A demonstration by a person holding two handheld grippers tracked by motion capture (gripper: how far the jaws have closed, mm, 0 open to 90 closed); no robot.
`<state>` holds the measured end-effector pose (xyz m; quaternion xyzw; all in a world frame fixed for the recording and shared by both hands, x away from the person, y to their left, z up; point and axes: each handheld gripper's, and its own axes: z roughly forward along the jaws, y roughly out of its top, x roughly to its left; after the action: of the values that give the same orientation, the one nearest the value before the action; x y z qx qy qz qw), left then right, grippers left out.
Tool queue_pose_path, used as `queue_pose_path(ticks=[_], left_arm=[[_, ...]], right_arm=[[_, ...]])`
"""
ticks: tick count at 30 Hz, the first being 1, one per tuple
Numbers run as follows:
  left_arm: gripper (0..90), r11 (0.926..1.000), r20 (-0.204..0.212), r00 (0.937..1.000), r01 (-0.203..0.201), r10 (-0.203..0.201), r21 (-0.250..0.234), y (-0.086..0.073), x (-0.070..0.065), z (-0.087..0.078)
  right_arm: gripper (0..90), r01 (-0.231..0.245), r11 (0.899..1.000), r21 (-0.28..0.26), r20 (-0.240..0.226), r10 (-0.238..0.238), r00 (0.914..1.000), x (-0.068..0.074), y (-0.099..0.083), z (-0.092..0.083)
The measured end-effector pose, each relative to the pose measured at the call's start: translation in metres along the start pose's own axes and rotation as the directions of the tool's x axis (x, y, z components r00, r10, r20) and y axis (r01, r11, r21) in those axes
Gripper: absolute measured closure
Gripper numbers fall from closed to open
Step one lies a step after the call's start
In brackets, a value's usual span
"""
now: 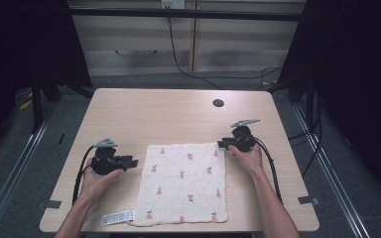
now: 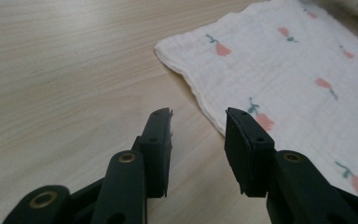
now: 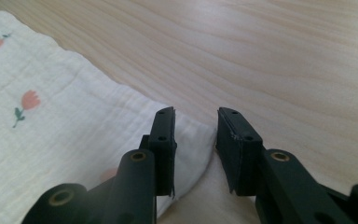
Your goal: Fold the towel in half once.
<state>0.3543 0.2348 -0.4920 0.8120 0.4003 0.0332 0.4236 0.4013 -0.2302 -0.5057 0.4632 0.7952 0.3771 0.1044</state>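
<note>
White cloth [image 1: 183, 182] with small pink flowers lay flat on the wooden tabletop [image 1: 168, 114]. Left hand-held gripper [image 1: 131, 161] sat at its left edge, right hand-held gripper [image 1: 221, 144] over its far right corner; both had jaws apart, gripping nothing.

Counter [image 1: 178, 111]: pale wood grain, rounded corners. Dark round hole [image 1: 218, 103] near its far edge, right of middle. Black cable [image 1: 178, 59] runs down the panelled wall [image 1: 129, 39] behind and trails across grey floor [image 1: 337, 163]. Tape strips [image 1: 308, 200] at the counter's near corners. Dark curtains [image 1: 367, 74] on both sides.
</note>
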Motion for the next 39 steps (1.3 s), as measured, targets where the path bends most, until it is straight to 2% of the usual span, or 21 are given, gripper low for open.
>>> queue_pose_path(ticks=[2, 3, 5, 7, 9, 11, 15, 19, 20, 21, 23, 27, 28, 29, 30, 31, 34, 36, 38, 39], left_arm=[[60.6, 0.9997, 0.017, 0.9998, 0.014, -0.013, -0.019, 0.004, 0.003, 0.001], [60.0, 0.999, 0.028, 0.9996, 0.011, -0.009, -0.043, 0.007, 0.003, 0.002], [58.9, 0.9997, 0.02, 0.9998, -0.007, 0.008, -0.023, 0.012, 0.003, 0.005], [58.9, 0.9994, 0.009, 0.9998, -0.017, 0.017, -0.031, 0.016, 0.005, 0.01], [58.9, 0.9997, 0.014, 0.9999, 0.004, -0.004, -0.026, 0.021, 0.009, 0.017], [58.9, 0.9997, 0.023, 0.9997, 0.002, -0.001, -0.024, 0.025, 0.011, 0.022], [58.1, 1.0, -0.002, 1.0, 0.006, -0.007, -0.006, 0.033, 0.014, 0.034], [57.6, 0.9999, 0.007, 1.0, -0.006, 0.006, 0.009, 0.041, 0.014, 0.046], [57.7, 0.9999, 0.019, 0.9997, 0.013, -0.013, 0.002, 0.043, 0.016, 0.05], [57.8, 0.9997, 0.009, 0.9998, 0.02, -0.02, 0.011, 0.046, 0.017, 0.054], [59.7, 0.9997, 0.008, 0.9999, 0.007, -0.007, 0.023, 0.051, 0.016, 0.061], [61.4, 0.9987, -0.028, 0.9994, -0.019, 0.021, 0.048, 0.056, 0.01, 0.072], [61.4, 0.999, -0.023, 0.9996, -0.014, 0.015, 0.042, 0.055, 0.008, 0.073], [61.6, 0.9985, -0.021, 0.9993, -0.029, 0.03, 0.046, 0.055, 0.007, 0.075], [61.5, 0.9981, -0.044, 0.9982, -0.038, 0.04, 0.05, 0.055, 0.004, 0.076], [60.5, 0.9983, -0.034, 0.9987, -0.037, 0.038, 0.045, 0.055, 0.002, 0.076], [61.1, 0.9956, -0.049, 0.9957, -0.076, 0.079, 0.053, 0.054, -0.004, 0.08], [61.2, 0.9964, -0.041, 0.9967, -0.068, 0.07, 0.052, 0.054, -0.003, 0.08], [64.2, 0.9958, -0.05, 0.9955, -0.078, 0.08, 0.049, 0.054, -0.003, 0.08], [65.5, 0.9939, -0.059, 0.9935, -0.094, 0.098, 0.056, 0.054, -0.005, 0.08]], right_arm=[[68.8, -0.001, 1.0, -0.004, 0.005, 0.001, 1.0, 0.0, 0.0, 0.0], [73.4, 0.004, 1.0, -0.001, 0.009, -0.004, 1.0, 0.0, 0.0, 0.0], [86.9, 0.001, 1.0, 0.008, -0.013, -0.001, 0.9999, 0.0, 0.0, 0.0], [87.7, -0.012, 1.0, 0.01, -0.023, 0.013, 0.9997, 0.0, -0.001, -0.001], [88.2, -0.018, 1.0, 0.005, -0.032, 0.019, 0.9993, 0.0, -0.001, -0.001], [88.3, -0.034, 0.999, -0.01, -0.045, 0.033, 0.9985, -0.001, -0.001, -0.003], [88.4, -0.025, 0.999, -0.035, -0.064, 0.022, 0.9977, 0.002, 0.001, -0.008], [88.4, -0.019, 0.999, -0.043, -0.071, 0.016, 0.9973, 0.003, 0.001, -0.01], [88.4, -0.021, 0.999, -0.044, -0.072, 0.018, 0.9973, 0.004, 0.001, -0.01], [88.4, -0.02, 0.999, -0.046, -0.073, 0.017, 0.9972, 0.004, 0.001, -0.011], [88.4, -0.034, 0.998, -0.056, -0.082, 0.029, 0.9962, 0.005, 0.0, -0.012], [88.4, -0.028, 0.998, -0.064, -0.092, 0.022, 0.9955, 0.006, -0.001, -0.013], [88.4, -0.035, 0.997, -0.068, -0.094, 0.028, 0.9952, 0.006, -0.001, -0.014], [88.3, -0.037, 0.997, -0.071, -0.097, 0.03, 0.9948, 0.005, -0.002, -0.014], [88.3, -0.039, 0.996, -0.074, -0.098, 0.031, 0.9947, 0.005, -0.002, -0.015], [88.4, -0.035, 0.997, -0.074, -0.1, 0.027, 0.9946, 0.005, -0.002, -0.015], [88.3, -0.034, 0.997, -0.074, -0.1, 0.027, 0.9947, 0.005, -0.002, -0.017], [88.3, -0.044, 0.996, -0.08, -0.105, 0.036, 0.9938, 0.004, -0.002, -0.018], [88.3, -0.04, 0.996, -0.078, -0.104, 0.032, 0.9941, 0.005, -0.002, -0.018], [88.3, -0.038, 0.996, -0.078, -0.103, 0.03, 0.9942, 0.005, -0.002, -0.018]])
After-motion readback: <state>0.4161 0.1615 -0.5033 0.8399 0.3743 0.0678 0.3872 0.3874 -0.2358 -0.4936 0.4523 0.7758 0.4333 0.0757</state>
